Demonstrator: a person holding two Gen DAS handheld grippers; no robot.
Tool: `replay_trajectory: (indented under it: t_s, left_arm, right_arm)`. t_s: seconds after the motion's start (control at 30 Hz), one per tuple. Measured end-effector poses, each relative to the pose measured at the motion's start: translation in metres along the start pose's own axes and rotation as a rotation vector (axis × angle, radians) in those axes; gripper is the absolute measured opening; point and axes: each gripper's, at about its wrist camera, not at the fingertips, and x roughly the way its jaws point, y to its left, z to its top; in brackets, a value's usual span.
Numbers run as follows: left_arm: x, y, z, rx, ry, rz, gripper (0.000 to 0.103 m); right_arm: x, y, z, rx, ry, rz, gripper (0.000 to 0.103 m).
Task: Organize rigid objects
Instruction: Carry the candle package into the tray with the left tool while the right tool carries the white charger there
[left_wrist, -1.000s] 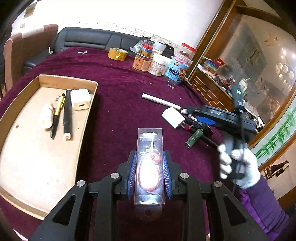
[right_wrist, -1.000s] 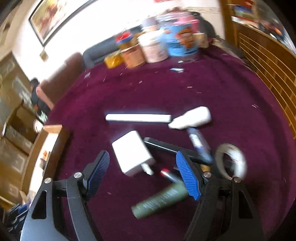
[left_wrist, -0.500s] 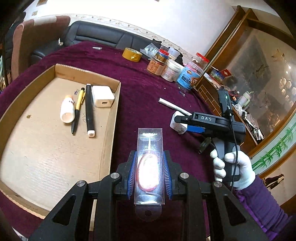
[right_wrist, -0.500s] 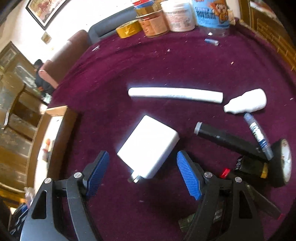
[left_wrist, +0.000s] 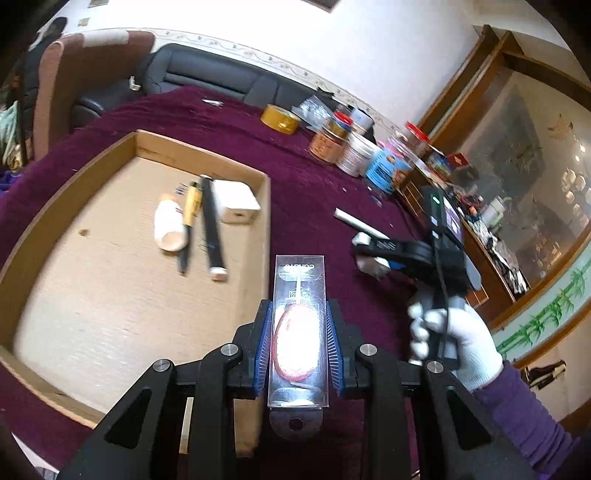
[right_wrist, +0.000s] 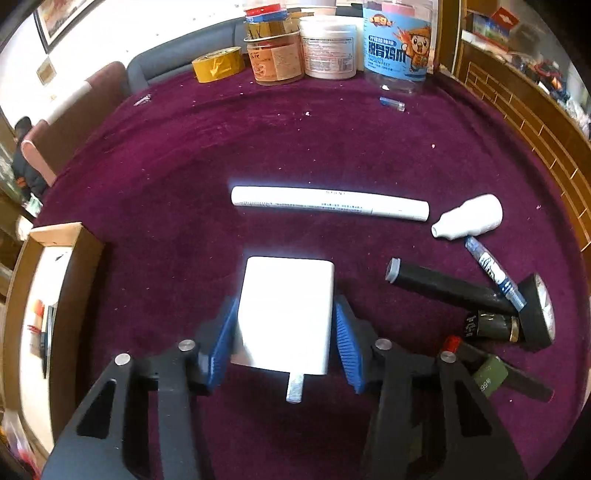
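Over on the left, the cardboard tray (left_wrist: 74, 192) already holds a small white bottle (left_wrist: 168, 229), a yellow pen (left_wrist: 190, 218), a black marker (left_wrist: 212, 225) and a white adapter (left_wrist: 236, 201) on the table (left_wrist: 306, 192). The left hand-held gripper (left_wrist: 298, 345) pinches a clear plastic blister pack (left_wrist: 299, 325) by its long edges, hovering at the tray's near right wall. It looks light and stiff but slick, and thin enough to buckle under a hard squeeze.

Moving right, the right hand-held gripper (right_wrist: 284, 332) is closing its jaws around the white charger block (right_wrist: 286, 314), which lies flat on the table with its metal prong (right_wrist: 295, 387) pointing back at the camera. Whether the pads already bite is hard to call; the left pad is blurred. The block is rigid, smooth-sided and compact, so flat faces across the middle are the right hold.

Farther right lie a white tube (right_wrist: 328, 203), a white nozzle bottle (right_wrist: 469, 218) and dark pens (right_wrist: 443, 284).
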Motion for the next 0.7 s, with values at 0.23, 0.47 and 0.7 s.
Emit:
replay_trajectory:
  t_s: [0.23, 0.47, 0.7]
  left_arm:
    - [-0.019, 0.036, 0.011, -0.052, -0.055, 0.077, 0.023]
    - [-0.024, 0.070, 0.029, -0.066, -0.060, 0.189, 0.023]
    - [0.005, 0.092, 0.067, -0.019, 0.001, 0.282, 0.023]
  right_arm:
    - [-0.024, -0.008, -0.010, 0.060, 0.001, 0.137, 0.046]
    - [-0.045, 0.032, -0.008, 0.012, -0.011, 0.257, 0.046]
    - [-0.040, 0.088, -0.007, -0.027, 0.061, 0.413, 0.047]
